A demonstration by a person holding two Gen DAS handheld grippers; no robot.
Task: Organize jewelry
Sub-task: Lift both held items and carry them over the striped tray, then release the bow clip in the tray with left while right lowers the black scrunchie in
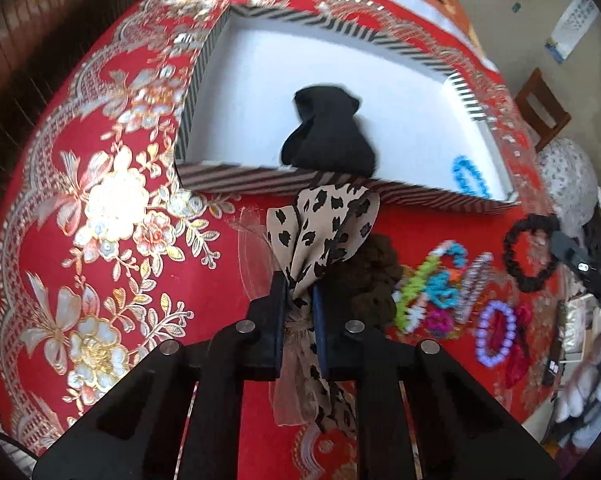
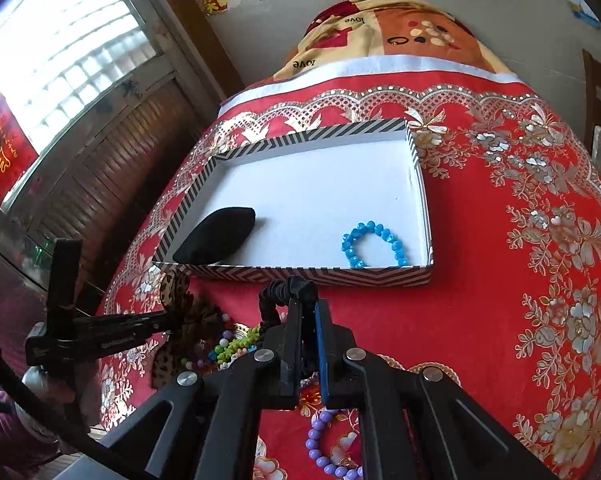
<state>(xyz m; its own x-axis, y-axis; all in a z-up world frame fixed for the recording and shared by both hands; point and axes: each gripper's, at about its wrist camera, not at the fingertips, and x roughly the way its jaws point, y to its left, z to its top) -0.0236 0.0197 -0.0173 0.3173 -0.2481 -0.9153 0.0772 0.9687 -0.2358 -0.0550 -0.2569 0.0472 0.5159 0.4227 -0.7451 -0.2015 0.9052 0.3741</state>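
Two hand-held grippers at work beside the striped tray

The left hand-held gripper (image 1: 298, 280) is clenched on a spotted hair bow (image 1: 328, 224) just before the tray (image 2: 420, 184); the right hand-held gripper (image 2: 308, 304) grips a black scrunchie (image 2: 270, 300). Inside the tray lie a black pouch (image 2: 216, 236) and a blue bracelet (image 2: 374, 244) (well apart). A purple bracelet (image 2: 324, 448) rests on the red flowered cloth (image 2: 500, 280); a window (image 2: 60, 60) is behind.

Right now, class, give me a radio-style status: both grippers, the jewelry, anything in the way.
Left gripper shut on spotted hair bow. Right gripper shut on black scrunchie. Tray holds blue bracelet and black pouch. Path clear.
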